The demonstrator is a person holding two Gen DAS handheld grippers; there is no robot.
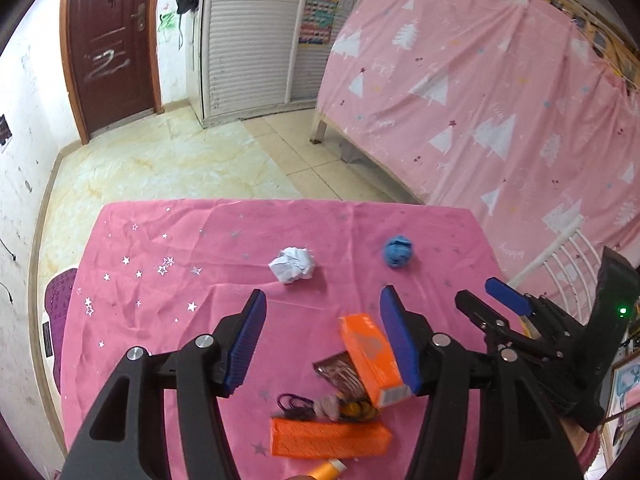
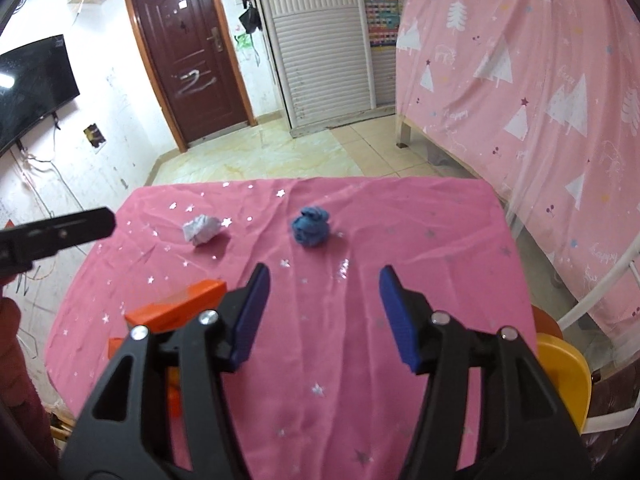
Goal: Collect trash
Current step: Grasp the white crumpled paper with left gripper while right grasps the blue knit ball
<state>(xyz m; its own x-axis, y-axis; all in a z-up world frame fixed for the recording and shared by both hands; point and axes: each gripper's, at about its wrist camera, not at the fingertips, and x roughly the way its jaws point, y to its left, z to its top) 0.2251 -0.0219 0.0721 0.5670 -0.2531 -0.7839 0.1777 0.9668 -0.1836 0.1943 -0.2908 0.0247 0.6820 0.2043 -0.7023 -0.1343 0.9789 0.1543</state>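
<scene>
A white crumpled paper ball point(image 1: 292, 265) point(image 2: 202, 229) and a blue crumpled ball point(image 1: 398, 252) point(image 2: 310, 227) lie apart on the pink starred tablecloth point(image 1: 160, 320). My left gripper point(image 1: 324, 296) hovers open over the near part of the table, just short of the white ball, with nothing between its fingers. My right gripper point(image 2: 324, 274) is open too, empty, and points toward the blue ball from nearer the table's front. It also shows at the right of the left wrist view as the right gripper point(image 1: 478, 292). One left finger point(image 2: 80, 226) reaches in at the left edge of the right wrist view.
Under the left gripper lie two orange boxes point(image 1: 372, 360) point(image 1: 328, 438), a brown wrapper point(image 1: 340, 372), black hair ties point(image 1: 296, 404) and an orange spool point(image 1: 332, 468). A yellow chair point(image 2: 564, 376) and a white rail point(image 2: 600, 292) stand right of the table, beside a pink-draped bed point(image 2: 540, 80).
</scene>
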